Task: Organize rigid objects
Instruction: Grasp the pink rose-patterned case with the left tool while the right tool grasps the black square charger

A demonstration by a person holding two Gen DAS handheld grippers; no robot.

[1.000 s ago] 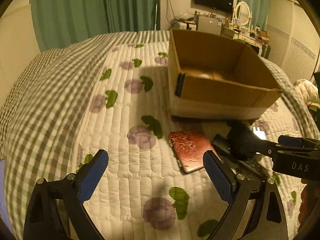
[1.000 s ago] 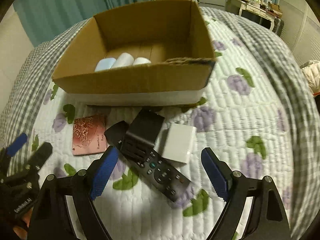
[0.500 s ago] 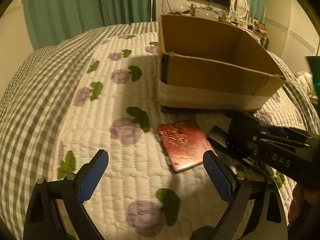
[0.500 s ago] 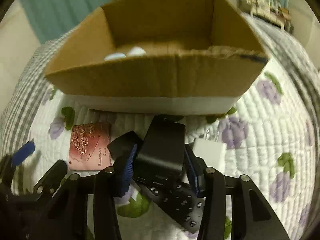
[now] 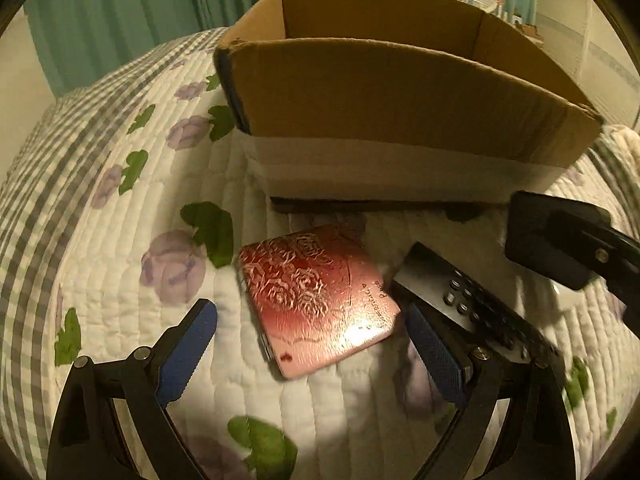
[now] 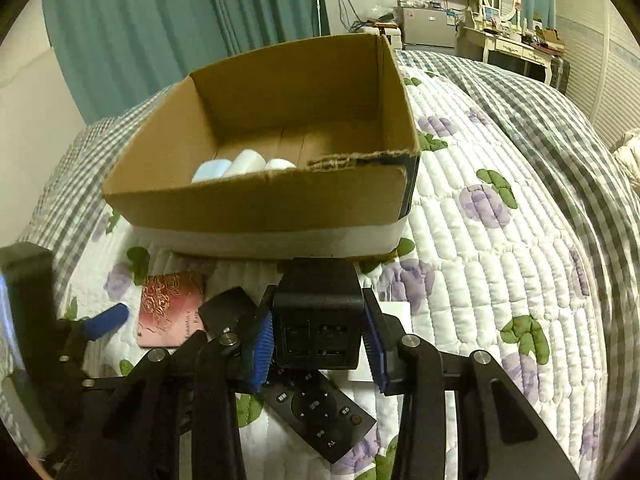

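My right gripper (image 6: 318, 346) is shut on a black box-shaped charger (image 6: 316, 320) and holds it lifted in front of the cardboard box (image 6: 256, 204). The charger also shows in the left wrist view (image 5: 556, 244). My left gripper (image 5: 312, 352) is open, low over the quilt, with a pink rose-patterned case (image 5: 316, 296) between its fingers. A black remote (image 6: 316, 404) lies on the quilt under the charger and shows in the left wrist view (image 5: 472, 308). Three pale rounded objects (image 6: 244, 164) lie inside the box.
A white adapter (image 6: 394, 310) lies on the quilt, mostly hidden behind my right finger. The cardboard box (image 5: 400, 104) stands close behind the case. The flowered quilt (image 6: 500, 248) runs to the right. Green curtains and a dresser stand beyond the bed.
My right gripper closed on the black charger and lifted it off the remote. My left gripper moved forward and down until the pink case lay between its open fingers.
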